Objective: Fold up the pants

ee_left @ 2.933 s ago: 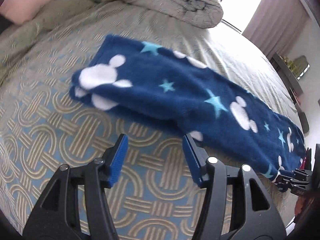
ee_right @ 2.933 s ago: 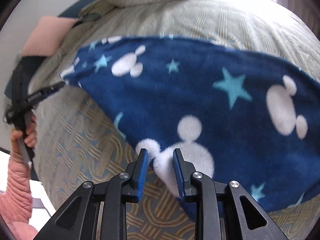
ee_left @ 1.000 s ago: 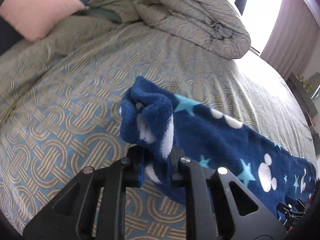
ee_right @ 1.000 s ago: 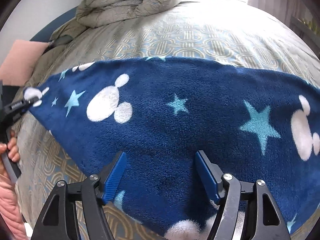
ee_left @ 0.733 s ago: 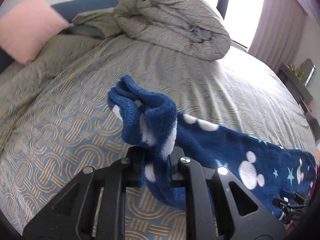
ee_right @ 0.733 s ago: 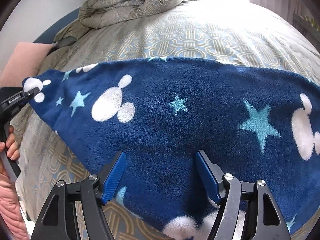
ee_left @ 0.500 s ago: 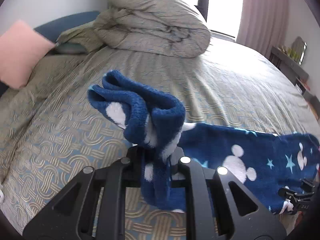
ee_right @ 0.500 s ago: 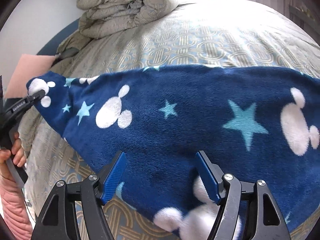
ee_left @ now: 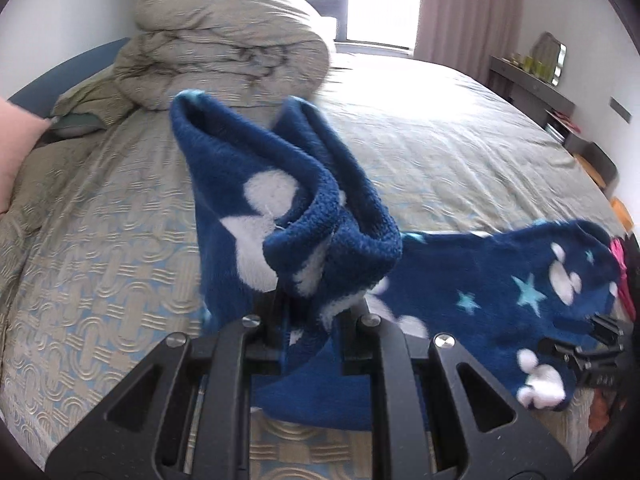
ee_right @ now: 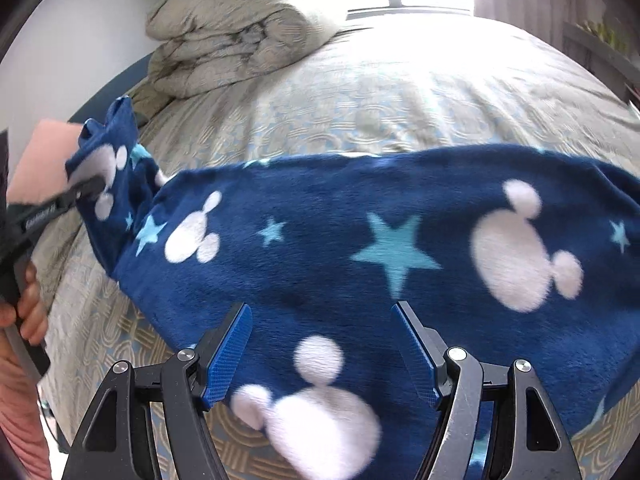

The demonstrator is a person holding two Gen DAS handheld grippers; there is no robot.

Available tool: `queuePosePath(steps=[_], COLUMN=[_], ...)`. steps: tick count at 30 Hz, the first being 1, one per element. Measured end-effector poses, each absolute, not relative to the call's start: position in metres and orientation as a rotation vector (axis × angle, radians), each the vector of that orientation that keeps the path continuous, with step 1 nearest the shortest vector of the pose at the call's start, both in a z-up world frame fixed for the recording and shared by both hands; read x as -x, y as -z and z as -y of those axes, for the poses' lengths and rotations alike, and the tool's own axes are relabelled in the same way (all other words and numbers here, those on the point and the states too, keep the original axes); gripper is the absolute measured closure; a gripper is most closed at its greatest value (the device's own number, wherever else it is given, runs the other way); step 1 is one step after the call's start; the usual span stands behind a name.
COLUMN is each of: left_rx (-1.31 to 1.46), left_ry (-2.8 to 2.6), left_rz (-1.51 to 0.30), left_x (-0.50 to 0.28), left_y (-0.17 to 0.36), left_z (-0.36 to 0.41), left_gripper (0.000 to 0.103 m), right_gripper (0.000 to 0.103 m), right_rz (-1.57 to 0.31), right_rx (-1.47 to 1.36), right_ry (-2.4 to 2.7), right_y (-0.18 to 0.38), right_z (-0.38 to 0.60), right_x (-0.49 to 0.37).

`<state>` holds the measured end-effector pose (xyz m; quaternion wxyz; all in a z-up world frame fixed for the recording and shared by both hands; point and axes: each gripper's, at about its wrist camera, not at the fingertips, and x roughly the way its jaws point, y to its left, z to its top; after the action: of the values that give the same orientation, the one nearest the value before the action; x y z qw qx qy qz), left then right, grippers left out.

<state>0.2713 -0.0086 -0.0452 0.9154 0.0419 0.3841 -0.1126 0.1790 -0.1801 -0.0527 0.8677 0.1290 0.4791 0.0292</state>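
Observation:
The pants (ee_left: 492, 280) are navy fleece with white mouse heads and teal stars, lying lengthwise on the bed. My left gripper (ee_left: 310, 308) is shut on one bunched end of the pants and holds it lifted above the bed. It also shows at the far left of the right wrist view (ee_right: 86, 188). My right gripper (ee_right: 322, 344) is open, its blue pads either side of the pants (ee_right: 360, 248) near the other end, not gripping. It shows in the left wrist view (ee_left: 600, 344) at the right edge.
The bed (ee_left: 440, 140) has a beige and blue patterned cover. A rolled grey duvet (ee_left: 228, 60) lies at the head, with a pink pillow (ee_right: 44, 148) to the left. A shelf (ee_left: 532, 80) stands by the right wall.
My left gripper has closed on the pants end and lifted it higher off the bed. My right gripper let go of its end and has stayed open over the fabric.

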Motion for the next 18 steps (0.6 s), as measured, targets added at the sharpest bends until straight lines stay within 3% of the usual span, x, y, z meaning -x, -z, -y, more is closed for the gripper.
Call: queuePosePath(steps=[11, 18], left_rx=[-0.172, -0.218], left_ry=[0.441, 0.427], left_rz=[-0.866, -0.871], left_x=[-0.221, -0.207], left_y=[0.079, 0.088], left_z=[0.106, 0.112], left_gripper=[0.085, 0.085], right_gripper=[0.029, 0.022], right_rz=[-1.008, -1.048], right_rx=[-0.475, -0.728], right_ry=[-0.160, -0.267], right_y=[0.056, 0.064], right_z=[0.213, 0.215], right_x=[-0.163, -0.177])
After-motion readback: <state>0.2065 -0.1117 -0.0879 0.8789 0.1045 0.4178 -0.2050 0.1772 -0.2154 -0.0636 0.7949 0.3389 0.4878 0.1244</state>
